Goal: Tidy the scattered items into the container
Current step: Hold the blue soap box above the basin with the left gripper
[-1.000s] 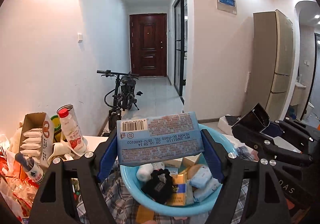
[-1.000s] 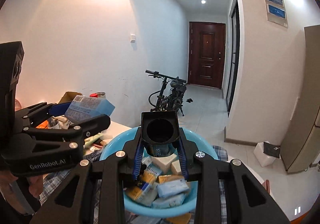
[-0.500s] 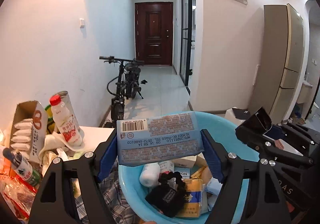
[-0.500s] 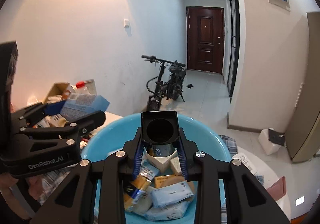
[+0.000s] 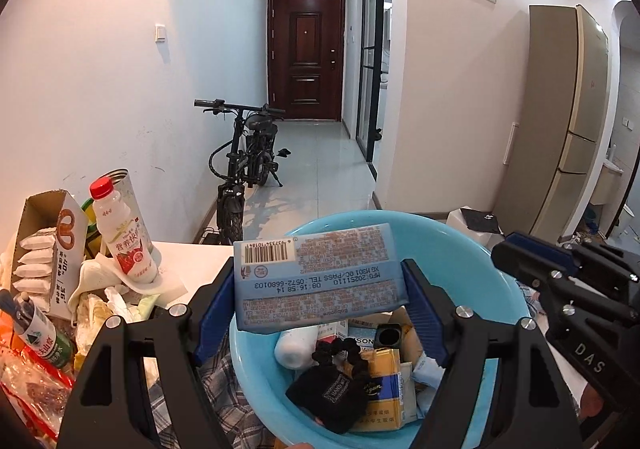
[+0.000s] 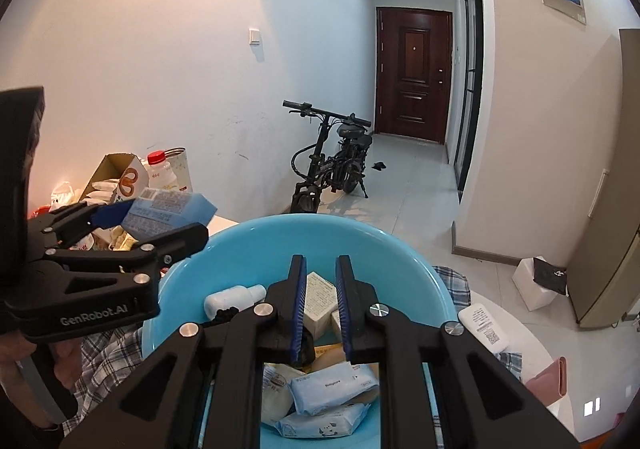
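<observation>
A light blue basin (image 5: 460, 233) (image 6: 276, 245) holds several packets, a white bottle, a black pouch and a black square tube (image 5: 386, 335). My left gripper (image 5: 320, 273) is shut on a blue wipes packet (image 5: 316, 289), held flat above the basin's near left rim. In the right wrist view the same gripper (image 6: 160, 225) and packet (image 6: 172, 209) hang at the basin's left edge. My right gripper (image 6: 320, 261) is over the basin's middle. It is shut with nothing between its blue pads, and its tip (image 5: 516, 249) shows at the basin's right side.
Left of the basin stand a red-capped milk bottle (image 5: 124, 233), an open cardboard box of sachets (image 5: 44, 245), a green bottle (image 5: 40, 337) and crumpled wrappers. A plaid cloth (image 5: 224, 401) lies under the basin. A white packet (image 6: 484, 325) lies to its right. A bicycle (image 5: 244, 169) stands beyond.
Both grippers sank closer over the basin. The black square tube left the right gripper's jaws and now lies in the basin; those jaws have come together. The left gripper still holds the blue packet.
</observation>
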